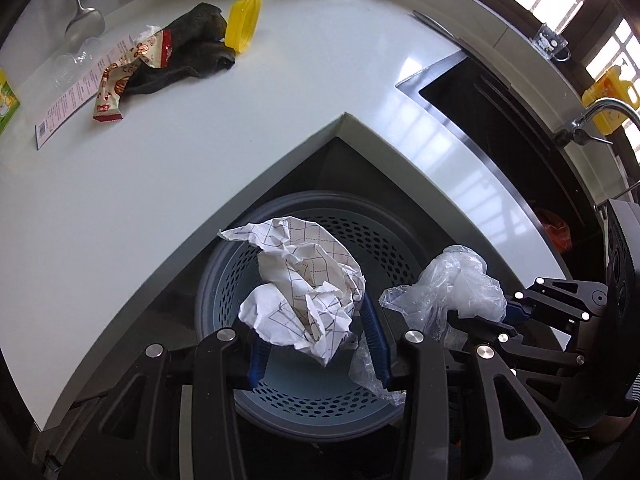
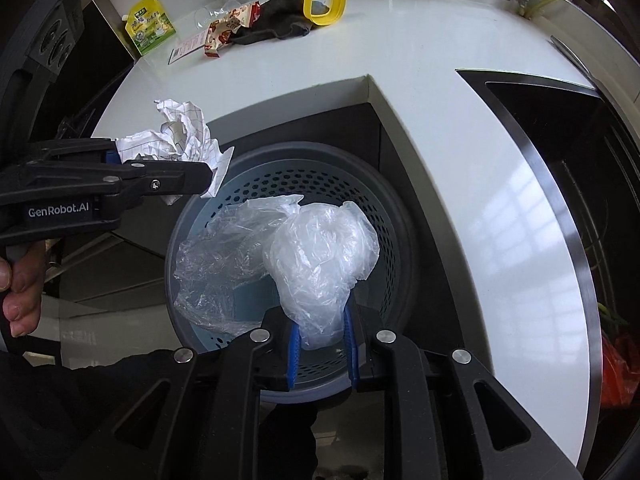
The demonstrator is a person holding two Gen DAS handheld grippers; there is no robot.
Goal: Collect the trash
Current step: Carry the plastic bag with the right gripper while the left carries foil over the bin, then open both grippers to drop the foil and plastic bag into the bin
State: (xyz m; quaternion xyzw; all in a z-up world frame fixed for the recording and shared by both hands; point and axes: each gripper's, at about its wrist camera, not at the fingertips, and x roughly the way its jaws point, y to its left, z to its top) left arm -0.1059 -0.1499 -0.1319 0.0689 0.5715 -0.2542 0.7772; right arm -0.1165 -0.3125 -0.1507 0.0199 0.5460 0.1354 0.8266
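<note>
- Jaws of the left gripper pinch a crumpled sheet of grid paper, held above the perforated blue-grey bin set in the white countertop's corner notch.
- Left wrist view: snack wrapper, dark cloth, yellow ring lie on the countertop.
- Right wrist view: right gripper jaws clamp a clear plastic bag over the bin.

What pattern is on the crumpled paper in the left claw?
White crumpled paper with a dark grid of solid and dashed lines, clearest in the left wrist view.
</note>
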